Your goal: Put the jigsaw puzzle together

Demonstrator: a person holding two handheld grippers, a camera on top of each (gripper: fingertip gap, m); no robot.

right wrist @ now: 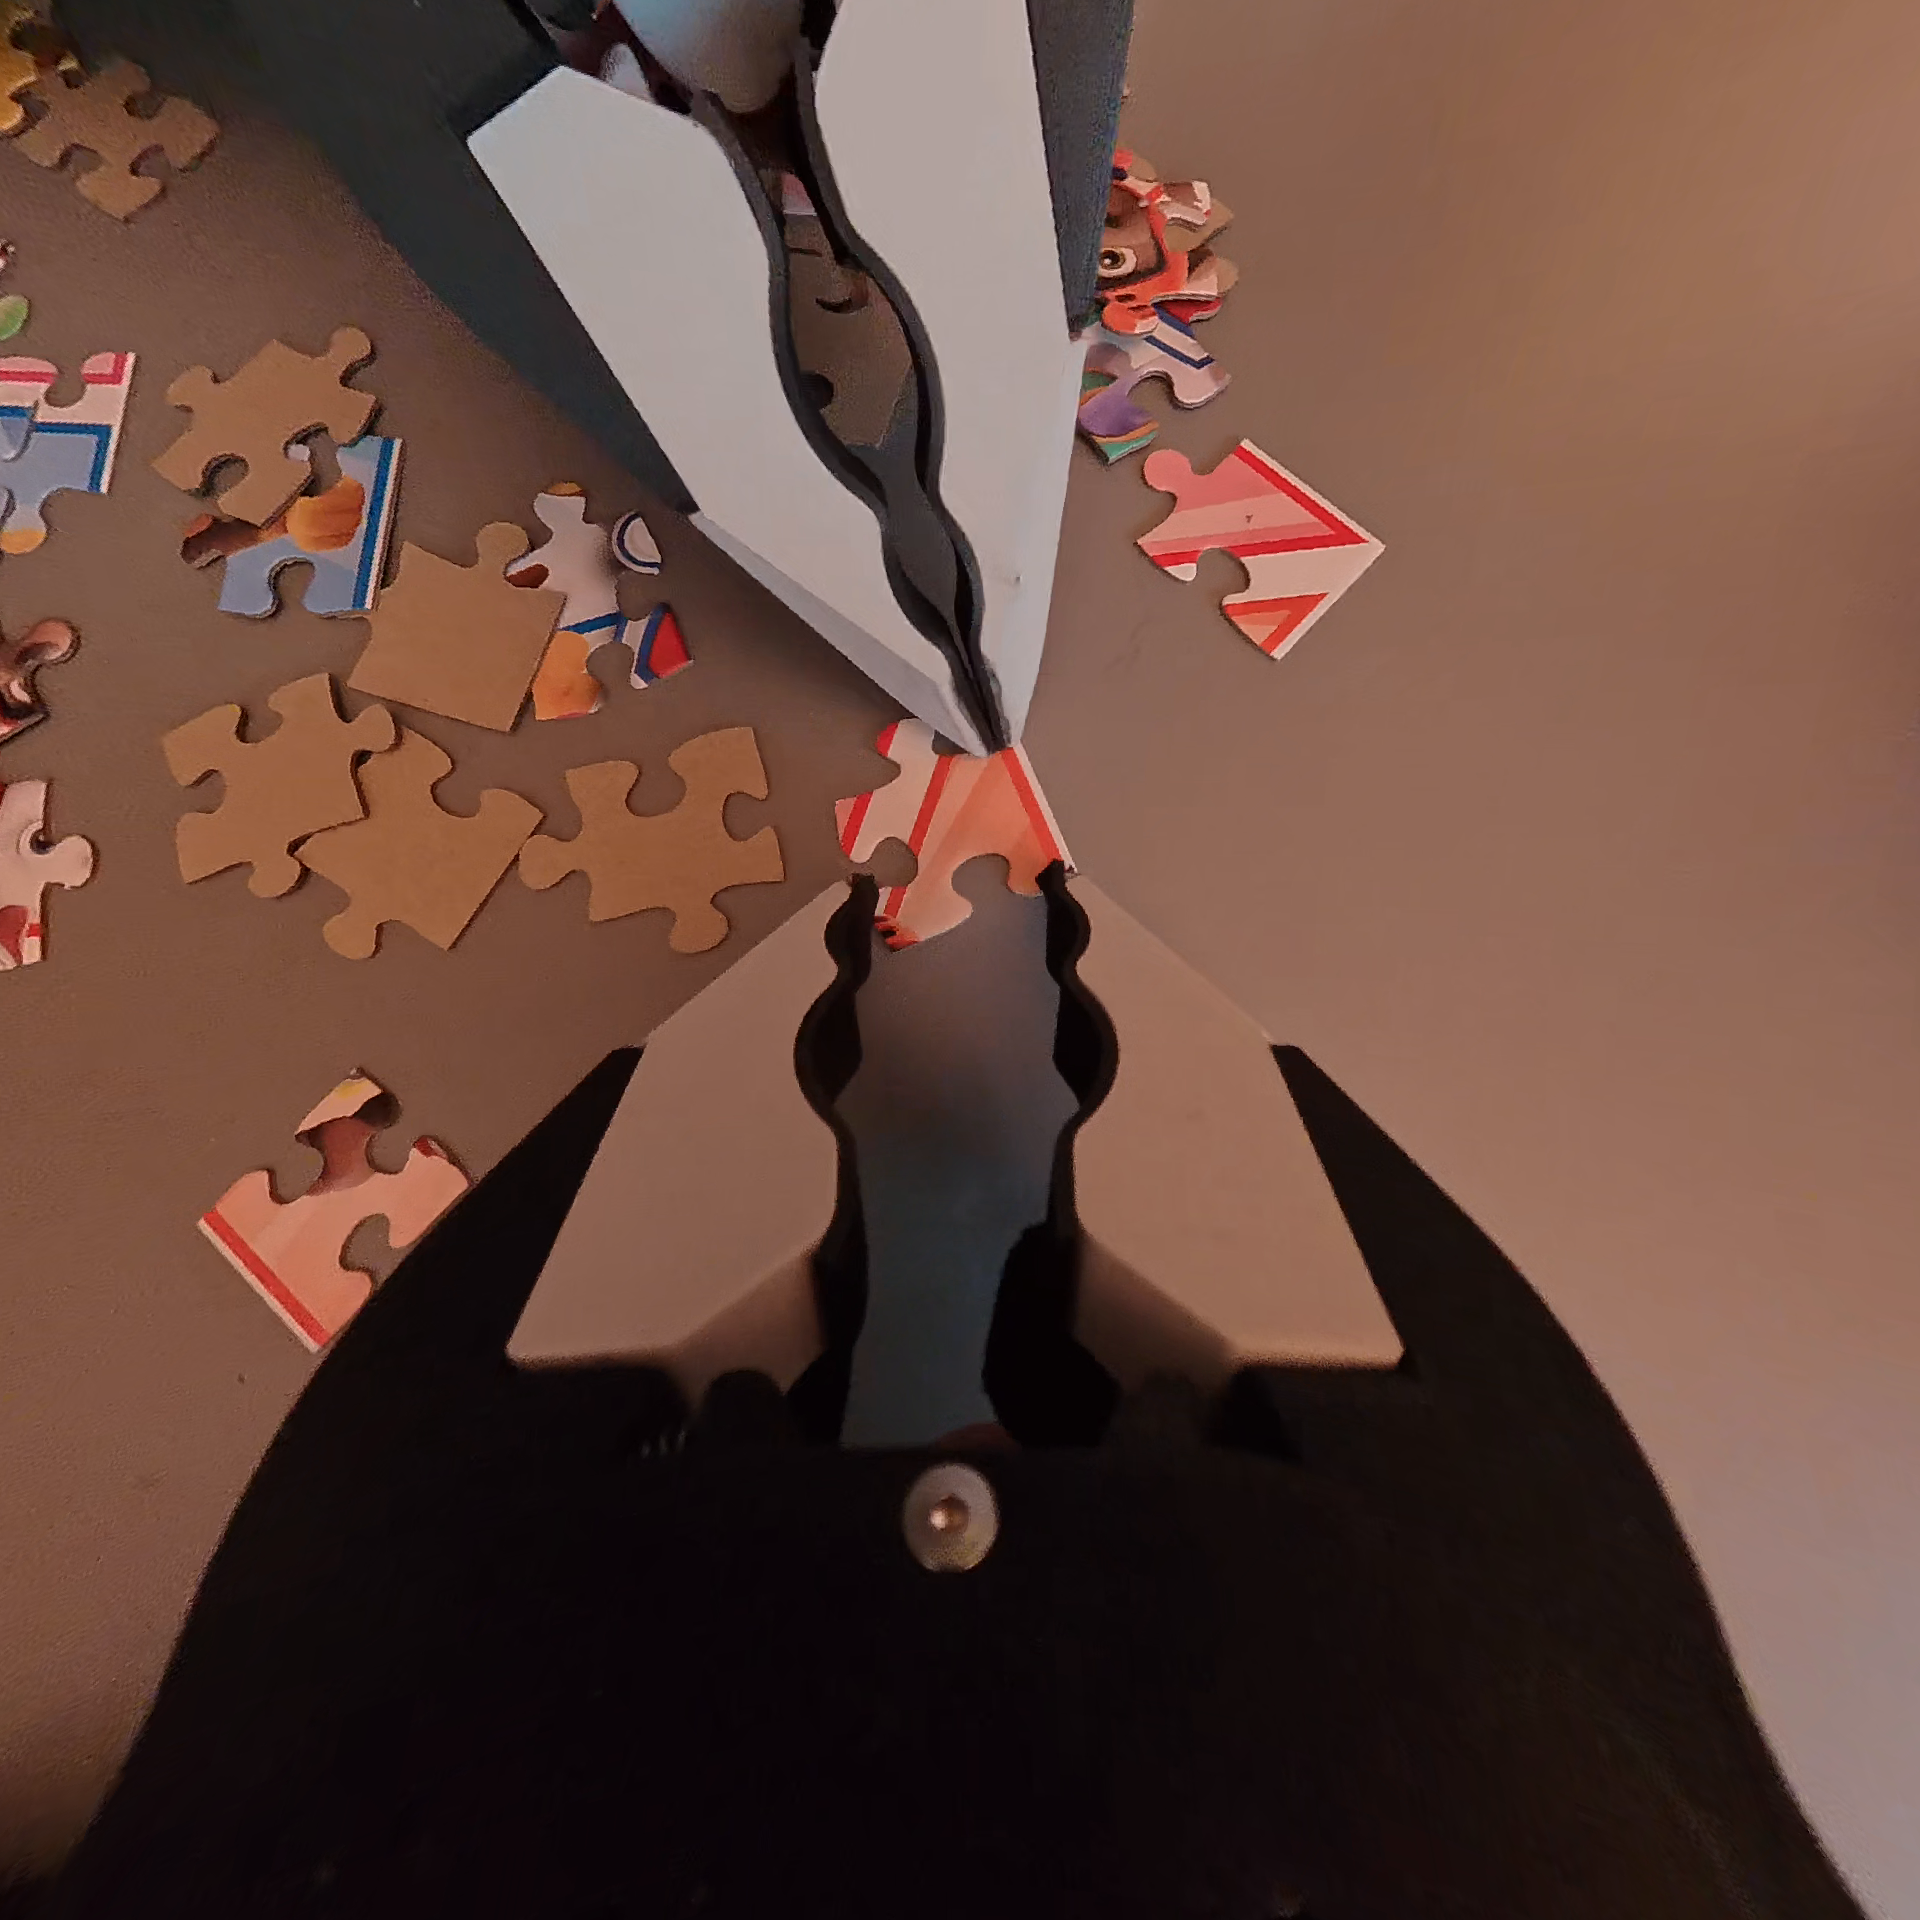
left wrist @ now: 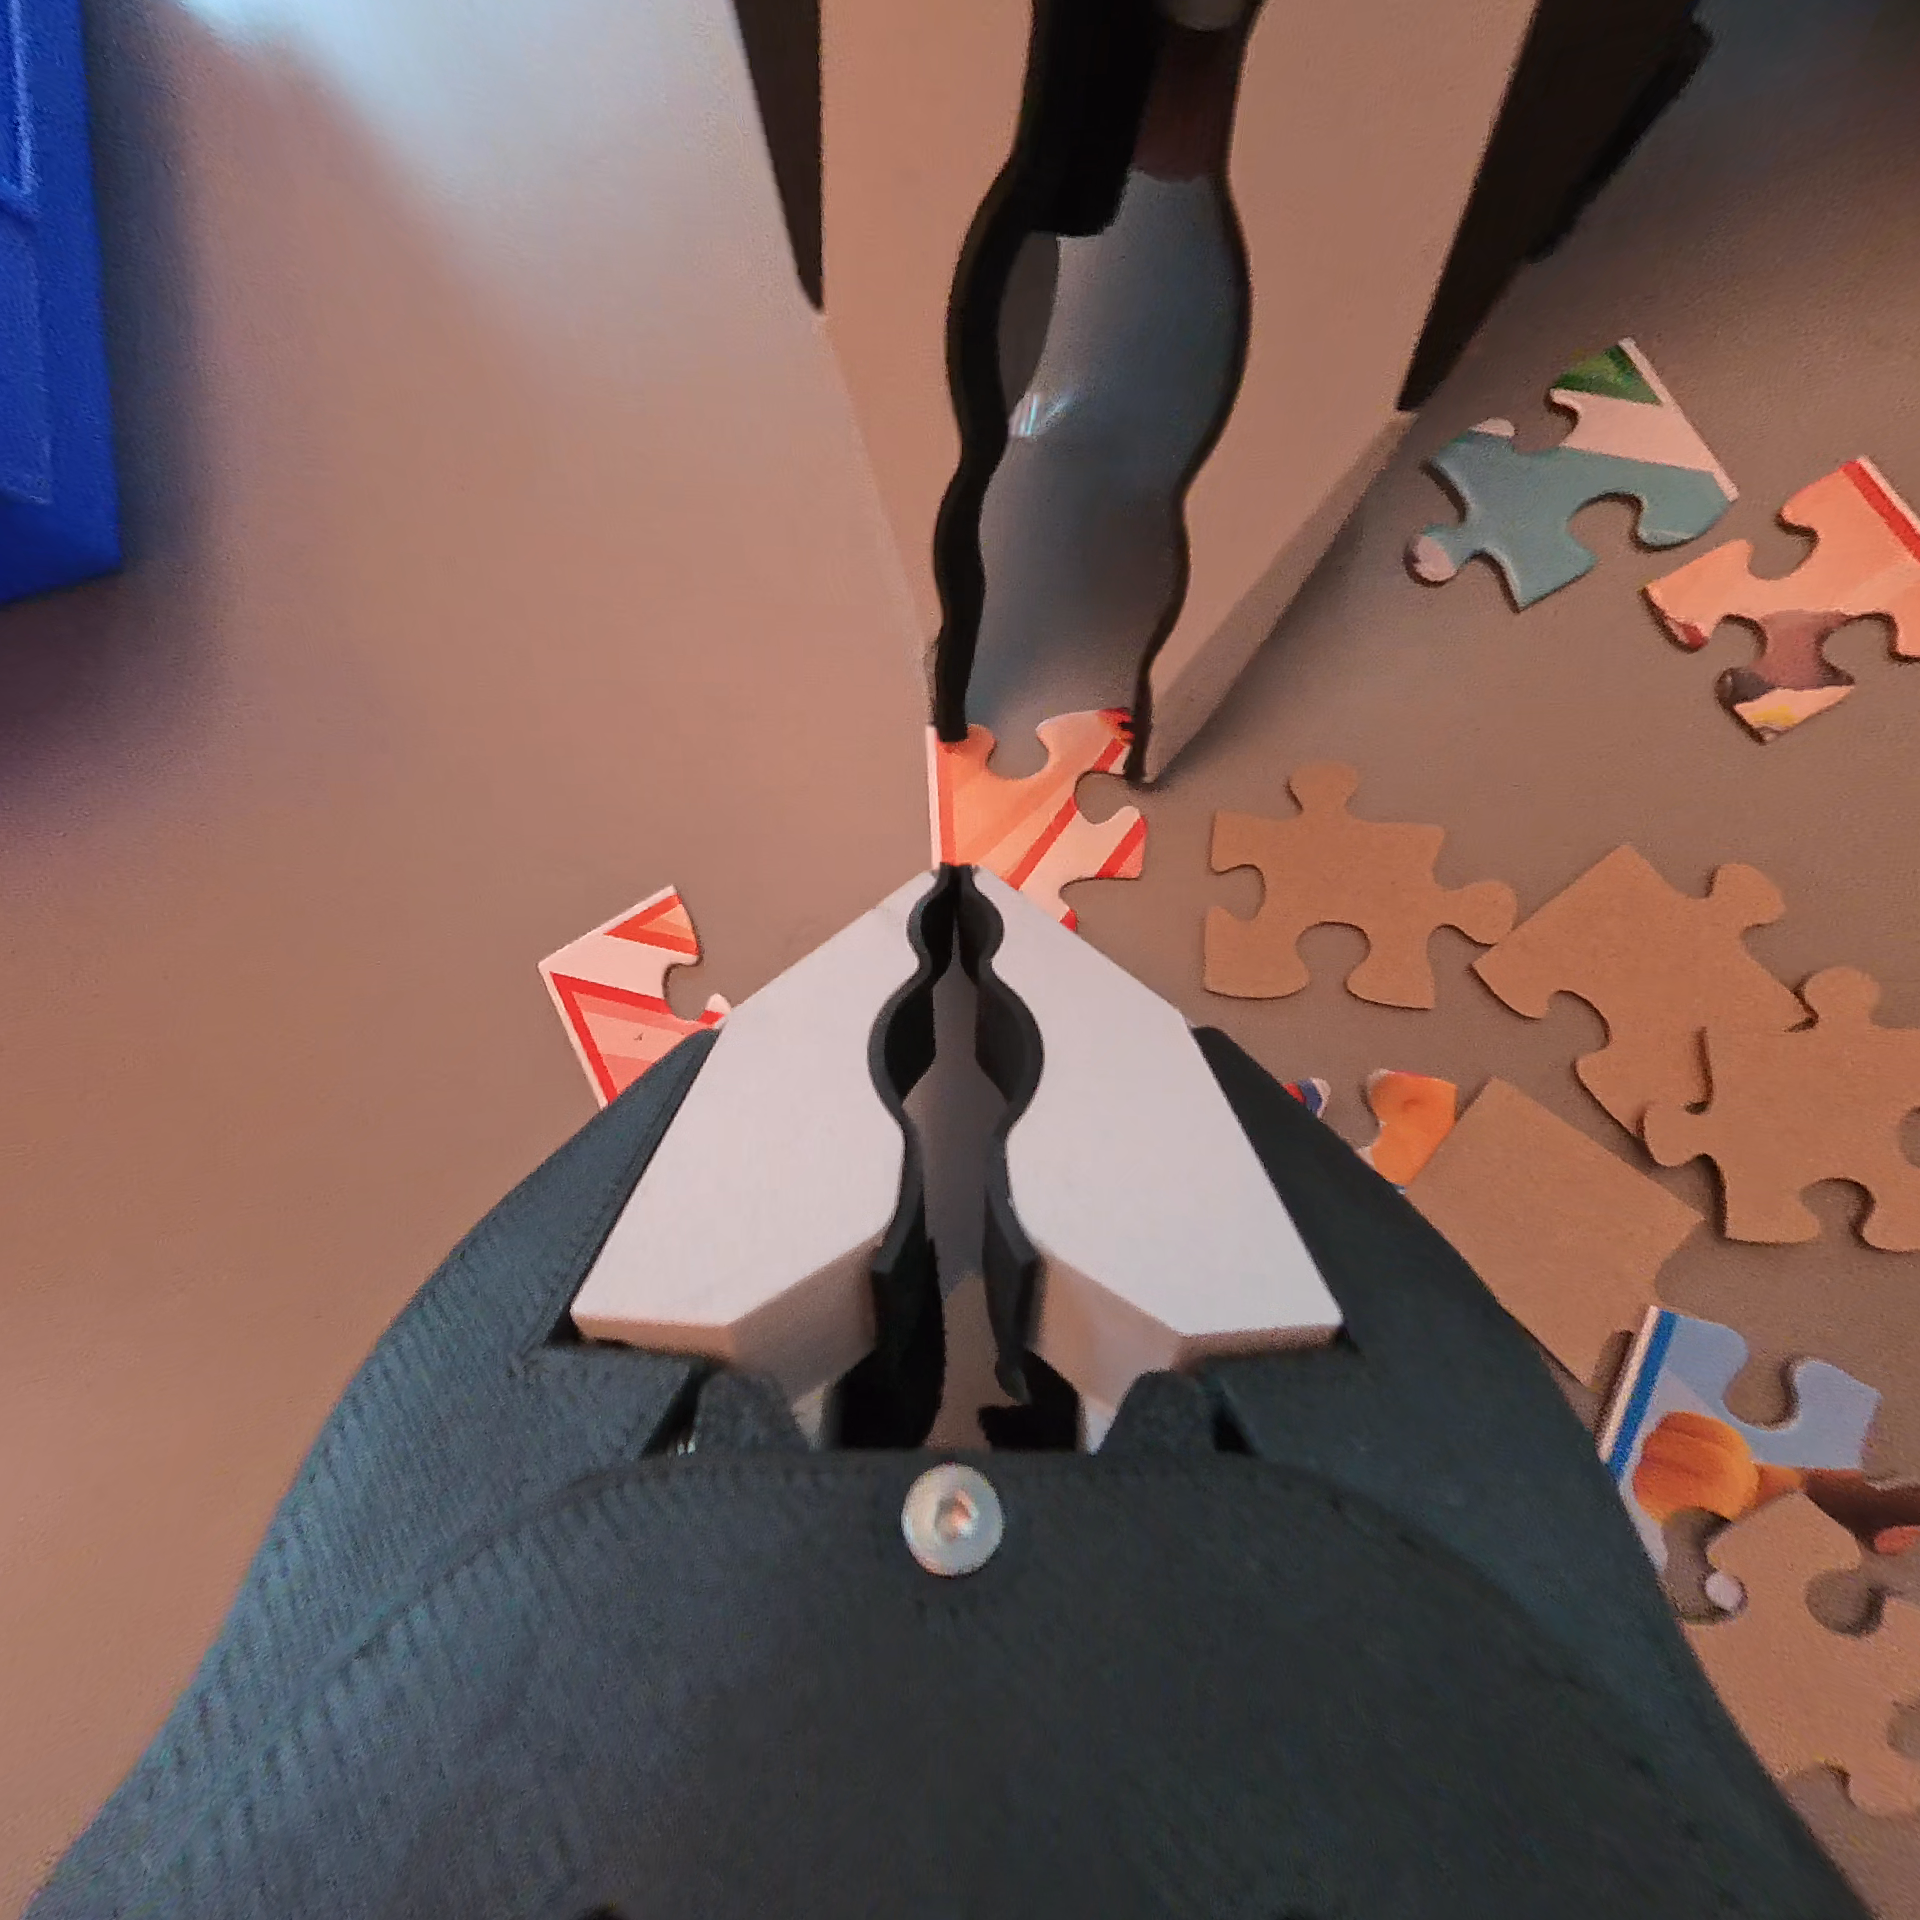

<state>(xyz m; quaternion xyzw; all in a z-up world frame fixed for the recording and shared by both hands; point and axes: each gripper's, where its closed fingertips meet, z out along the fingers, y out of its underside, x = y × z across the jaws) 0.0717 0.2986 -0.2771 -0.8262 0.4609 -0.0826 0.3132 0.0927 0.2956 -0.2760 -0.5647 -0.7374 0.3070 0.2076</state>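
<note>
Matt brown cardboard backs (left wrist: 1351, 894); ribbed black plastic tongs (left wrist: 954, 883).

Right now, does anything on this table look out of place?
Yes. Several plain brown cardboard puzzle pieces lie picture-side down, some overlapping. Beyond the left tool, more printed pieces sit heaped together.

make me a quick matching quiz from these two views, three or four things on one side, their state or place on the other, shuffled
Things:
1. left gripper
2. right gripper
3. orange striped piece
4. striped corner piece

States or places:
A. lies alone on the table, touched by nothing
B. jaws shut, tip at one edge of a piece
C. between the two gripper tips
D. jaws open, fingertips at the opposite edge of that piece

Pairs: 1-B, 2-D, 3-C, 4-A
</note>
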